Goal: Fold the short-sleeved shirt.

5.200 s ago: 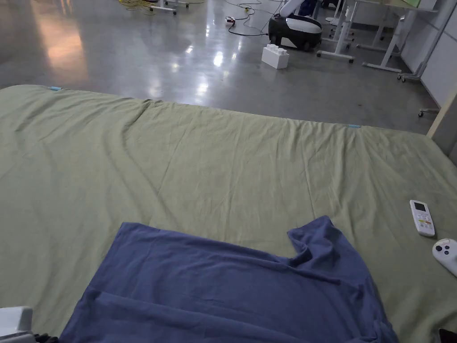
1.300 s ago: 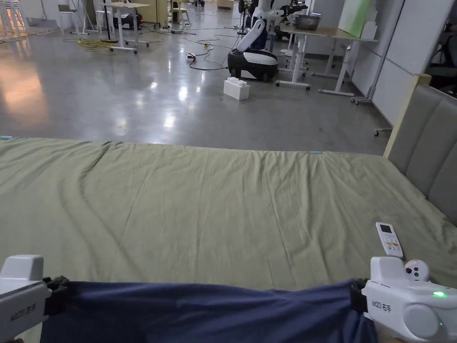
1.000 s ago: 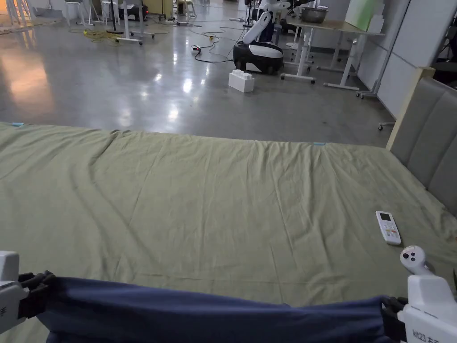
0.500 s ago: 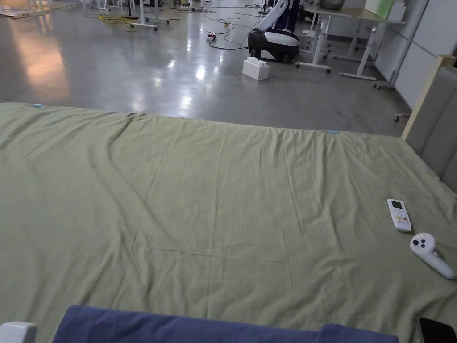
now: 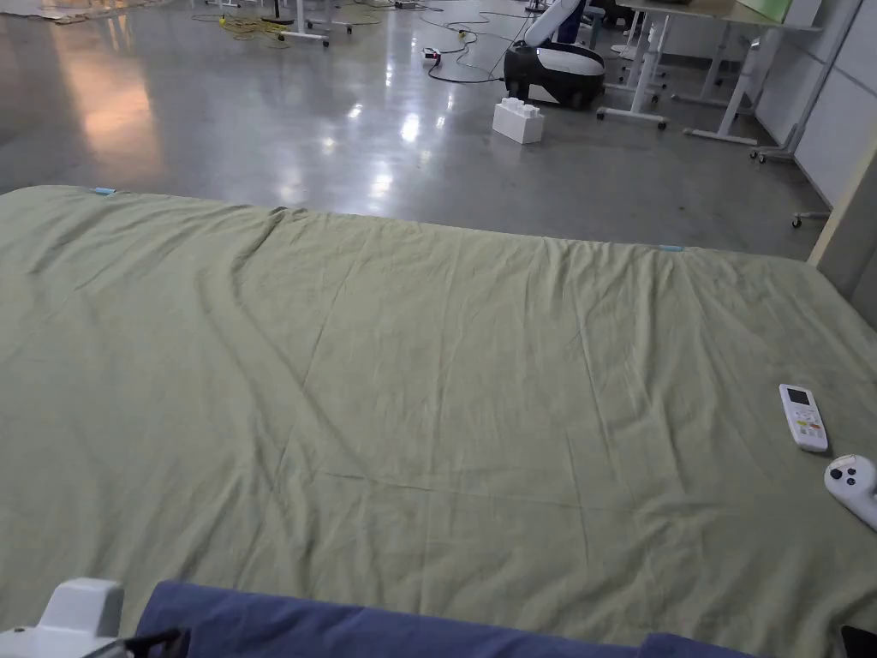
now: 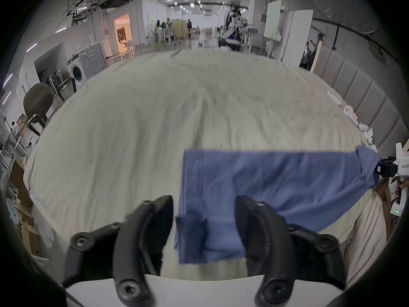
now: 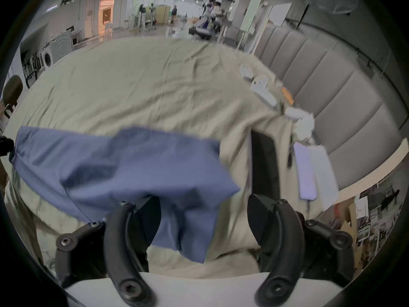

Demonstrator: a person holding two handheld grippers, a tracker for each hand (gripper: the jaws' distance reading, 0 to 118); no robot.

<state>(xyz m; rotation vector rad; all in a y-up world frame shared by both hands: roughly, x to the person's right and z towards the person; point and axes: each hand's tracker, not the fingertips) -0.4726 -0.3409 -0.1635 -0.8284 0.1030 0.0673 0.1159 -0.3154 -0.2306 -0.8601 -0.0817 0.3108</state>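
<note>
A blue shirt (image 5: 402, 630) lies along the near edge of a bed covered with a wrinkled green sheet (image 5: 445, 377), showing in the head view as a long band at the bottom of the picture. In the left gripper view the shirt (image 6: 276, 183) is a flat strip stretched toward the right gripper (image 6: 386, 172) at the far right edge, whose dark tip sits against the shirt's corner; whether it pinches the cloth there cannot be told from that far off. The left gripper (image 6: 204, 227) has its jaws standing wide apart, with a loose corner of the shirt hanging between them and neither jaw pressing on it. In the right gripper view the right gripper (image 7: 203, 221) also has its jaws spread wide, a drooping fold of the shirt (image 7: 124, 167) lying against the left jaw only. Near the right side of the bed rest a white remote (image 5: 803, 417) and, just beside it, a white controller (image 5: 853, 485). Beyond the bed on the shiny floor stands a white block (image 5: 517, 121).
</note>
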